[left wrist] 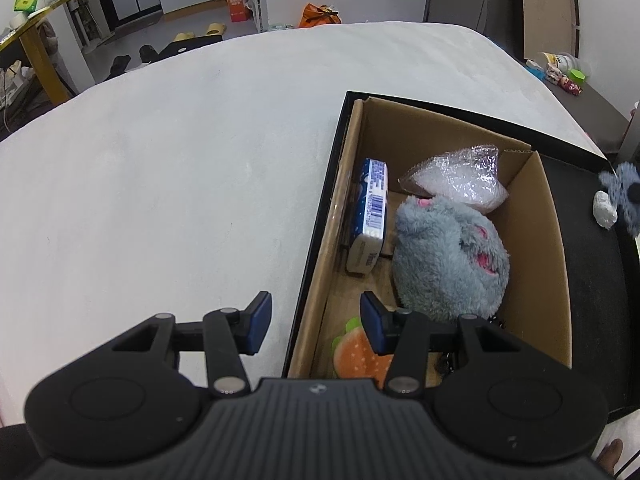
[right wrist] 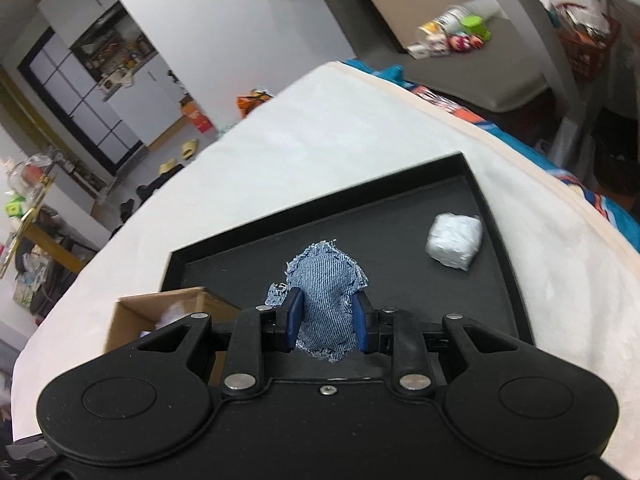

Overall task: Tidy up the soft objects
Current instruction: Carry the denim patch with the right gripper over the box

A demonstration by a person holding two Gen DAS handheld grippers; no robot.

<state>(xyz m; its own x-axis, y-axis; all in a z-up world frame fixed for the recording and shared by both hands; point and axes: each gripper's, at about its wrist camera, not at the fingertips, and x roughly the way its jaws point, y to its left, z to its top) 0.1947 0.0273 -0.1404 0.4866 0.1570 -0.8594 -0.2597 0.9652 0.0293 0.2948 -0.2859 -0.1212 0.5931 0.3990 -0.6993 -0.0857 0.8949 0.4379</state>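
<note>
The denim pouch [right wrist: 326, 304] sat clamped in the right gripper [right wrist: 325, 322], the cardboard box [right wrist: 160, 304] lying to its left; the left gripper [left wrist: 316, 326] hung spread wide and empty over the box's near edge.

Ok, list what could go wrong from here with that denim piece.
1. The right gripper pinches only the frayed denim pouch's lower part, so it may slip out.
2. The cardboard box is crowded by the grey plush; the pouch may catch its wall.
3. The open left gripper hovers over the box rim, possibly blocking the drop.
</note>
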